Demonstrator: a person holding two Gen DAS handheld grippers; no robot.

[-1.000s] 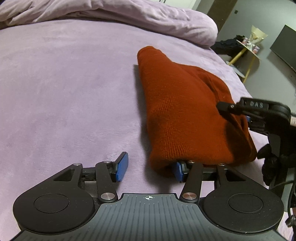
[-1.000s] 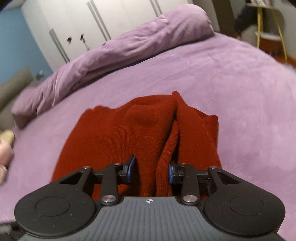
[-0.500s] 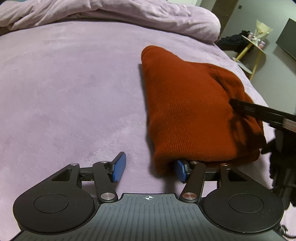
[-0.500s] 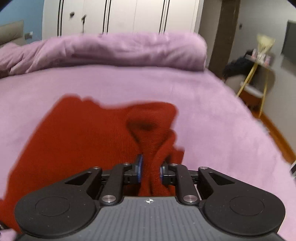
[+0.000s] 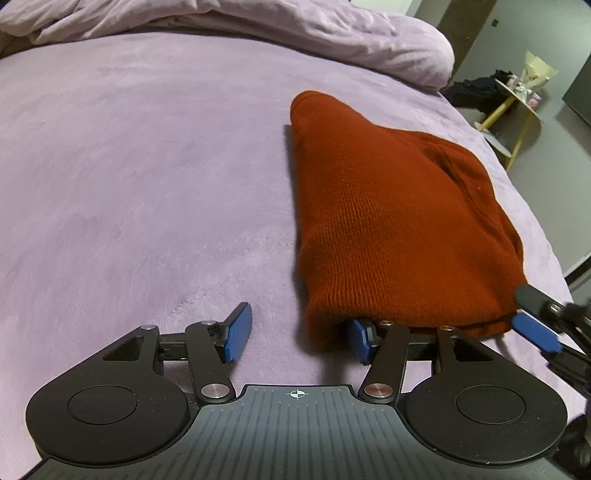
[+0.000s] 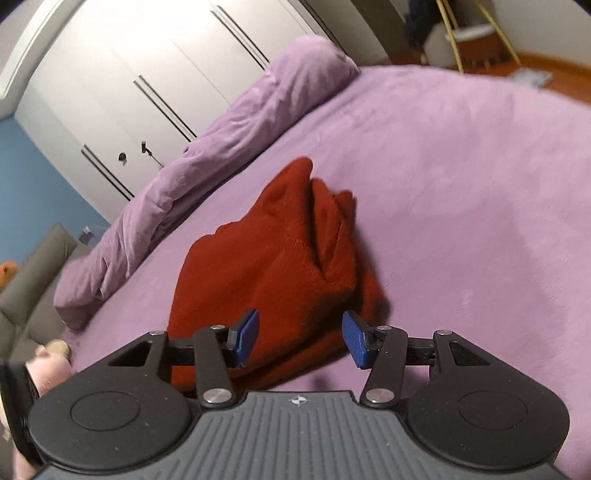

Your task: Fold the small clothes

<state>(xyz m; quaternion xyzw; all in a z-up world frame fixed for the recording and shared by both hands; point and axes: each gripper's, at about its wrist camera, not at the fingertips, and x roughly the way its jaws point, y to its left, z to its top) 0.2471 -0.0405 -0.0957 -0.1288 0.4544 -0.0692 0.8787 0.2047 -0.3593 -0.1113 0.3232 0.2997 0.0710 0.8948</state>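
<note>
A rust-red knit garment (image 5: 391, 225) lies folded on the purple bed (image 5: 147, 184). My left gripper (image 5: 299, 334) is open at its near left corner; the right finger is tucked under the garment's near edge, the left finger rests on bare bedding. My right gripper (image 6: 299, 339) is open and empty just above the garment's (image 6: 273, 266) near edge. Its blue fingertip (image 5: 533, 332) shows at the garment's near right corner in the left wrist view.
A rolled purple duvet (image 5: 295, 33) lies along the far side of the bed. White wardrobe doors (image 6: 147, 81) stand behind it. A yellow-legged side table (image 5: 517, 99) stands off the bed's far right. A pink soft toy (image 6: 48, 365) lies at the left.
My right gripper was shut on a fold of the garment half a second ago; it has opened, let go and drawn back. My left gripper has stayed open at the near corner.
</note>
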